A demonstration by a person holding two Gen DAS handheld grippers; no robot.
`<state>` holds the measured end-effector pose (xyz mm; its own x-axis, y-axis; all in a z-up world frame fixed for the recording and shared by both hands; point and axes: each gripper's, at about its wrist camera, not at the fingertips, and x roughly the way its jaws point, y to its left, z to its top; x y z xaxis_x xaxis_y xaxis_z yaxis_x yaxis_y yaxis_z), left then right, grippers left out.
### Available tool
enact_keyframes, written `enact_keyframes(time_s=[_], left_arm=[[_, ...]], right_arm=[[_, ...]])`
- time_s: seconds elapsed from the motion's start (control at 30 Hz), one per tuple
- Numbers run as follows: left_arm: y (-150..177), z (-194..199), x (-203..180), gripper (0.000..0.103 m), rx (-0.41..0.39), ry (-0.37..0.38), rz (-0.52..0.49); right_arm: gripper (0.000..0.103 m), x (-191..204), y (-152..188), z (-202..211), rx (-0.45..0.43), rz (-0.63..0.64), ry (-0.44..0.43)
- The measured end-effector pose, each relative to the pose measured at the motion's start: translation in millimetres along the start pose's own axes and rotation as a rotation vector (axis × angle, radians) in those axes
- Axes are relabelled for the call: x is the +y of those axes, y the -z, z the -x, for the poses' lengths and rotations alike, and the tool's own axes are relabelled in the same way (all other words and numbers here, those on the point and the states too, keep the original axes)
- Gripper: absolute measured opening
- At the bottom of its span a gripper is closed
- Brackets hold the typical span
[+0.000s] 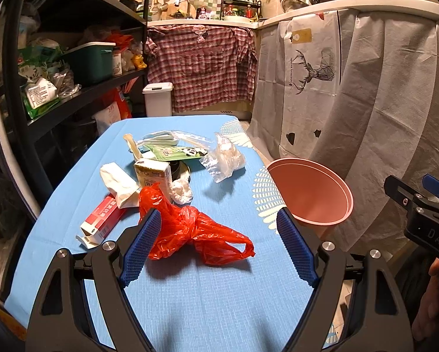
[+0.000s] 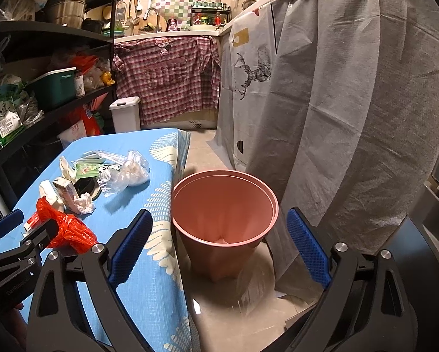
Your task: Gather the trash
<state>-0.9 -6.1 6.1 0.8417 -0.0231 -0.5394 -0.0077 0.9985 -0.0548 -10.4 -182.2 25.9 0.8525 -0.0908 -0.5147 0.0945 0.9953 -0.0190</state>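
Observation:
A crumpled red plastic bag [image 1: 190, 231] lies on the blue tablecloth [image 1: 190, 302], just ahead of my left gripper [image 1: 219, 234], which is open with the bag's near end between its fingertips. Behind the bag lie a red-and-white box [image 1: 102, 223], a small carton [image 1: 153, 176], white tissue [image 1: 180, 192], a clear plastic bag [image 1: 225, 161] and a green wrapper [image 1: 172, 152]. A pink bin [image 2: 224, 217] stands on the floor beside the table. My right gripper [image 2: 216, 234] hangs open above the bin's mouth, holding nothing. The left gripper [image 2: 14, 234] shows at the right wrist view's left edge.
Dark shelving [image 1: 72, 58] packed with bags and tubs runs along the left of the table. A grey sheet [image 2: 351, 117] drapes the counter right of the bin. A small white lidded bin [image 1: 158, 99] stands beyond the table's far end. A hand [image 1: 436, 293] holds the right gripper.

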Motion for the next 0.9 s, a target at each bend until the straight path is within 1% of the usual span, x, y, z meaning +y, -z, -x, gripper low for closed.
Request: enact_keyframes(time_s=[0.9], left_arm=[[-0.7,-0.4,-3.6,0.078,-0.002,0.014,-0.005]], right_arm=[[0.091,-0.9,-0.1,0.5,0.000,0.000,-0.001]])
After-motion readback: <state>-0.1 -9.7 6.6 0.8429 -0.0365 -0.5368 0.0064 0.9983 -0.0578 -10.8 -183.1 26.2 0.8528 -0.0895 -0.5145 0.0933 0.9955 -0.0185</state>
